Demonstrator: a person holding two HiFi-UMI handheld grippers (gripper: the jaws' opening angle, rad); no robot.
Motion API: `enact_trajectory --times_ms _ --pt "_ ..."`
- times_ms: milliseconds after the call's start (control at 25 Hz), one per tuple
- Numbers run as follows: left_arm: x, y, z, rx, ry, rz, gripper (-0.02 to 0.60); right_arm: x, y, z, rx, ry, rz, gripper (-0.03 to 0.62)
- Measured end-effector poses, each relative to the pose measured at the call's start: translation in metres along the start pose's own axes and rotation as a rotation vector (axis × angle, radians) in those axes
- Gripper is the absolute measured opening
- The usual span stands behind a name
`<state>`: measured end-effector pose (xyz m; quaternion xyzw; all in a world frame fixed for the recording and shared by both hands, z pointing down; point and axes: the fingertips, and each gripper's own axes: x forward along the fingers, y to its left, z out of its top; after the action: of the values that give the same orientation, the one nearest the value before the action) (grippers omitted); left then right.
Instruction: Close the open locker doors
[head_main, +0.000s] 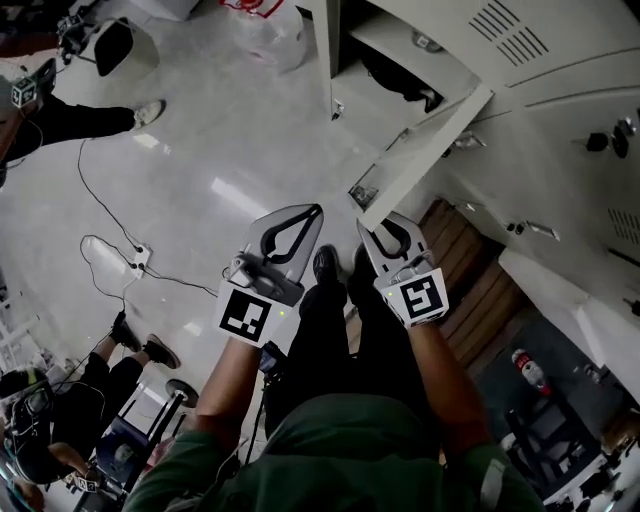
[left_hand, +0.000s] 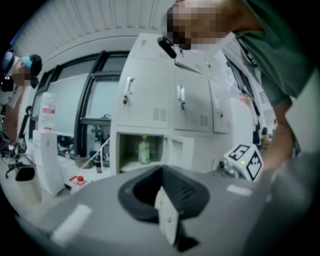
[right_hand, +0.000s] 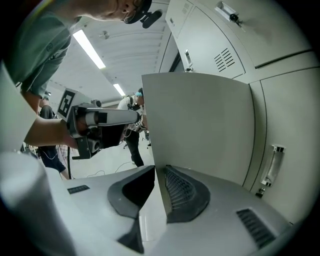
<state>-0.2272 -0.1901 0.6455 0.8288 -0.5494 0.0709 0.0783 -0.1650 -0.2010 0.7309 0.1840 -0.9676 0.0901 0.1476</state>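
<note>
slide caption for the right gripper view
right tongs clamp the edge of the open locker door beside closed lockers

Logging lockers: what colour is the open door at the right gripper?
Plain pale grey open door, best in right gripper view.

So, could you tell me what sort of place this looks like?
Probably a workplace locker room: a bank of grey metal lockers, one open door, a wooden bench beside them.
</note>
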Motion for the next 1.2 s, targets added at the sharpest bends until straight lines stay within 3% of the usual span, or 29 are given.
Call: enact_trajectory --times_ms 400,1200 --pt "0.017 0.08 0.026 0.051 -0.029 0.061 0.0 0.073 -0.012 0.027 0.02 0.013 -0.061 0.057" --pt "0.104 0.172 0.039 0.058 -0.053 0.047 0.001 0.17 -0.107 0.079 0.09 -0.022 -0.281 0.055"
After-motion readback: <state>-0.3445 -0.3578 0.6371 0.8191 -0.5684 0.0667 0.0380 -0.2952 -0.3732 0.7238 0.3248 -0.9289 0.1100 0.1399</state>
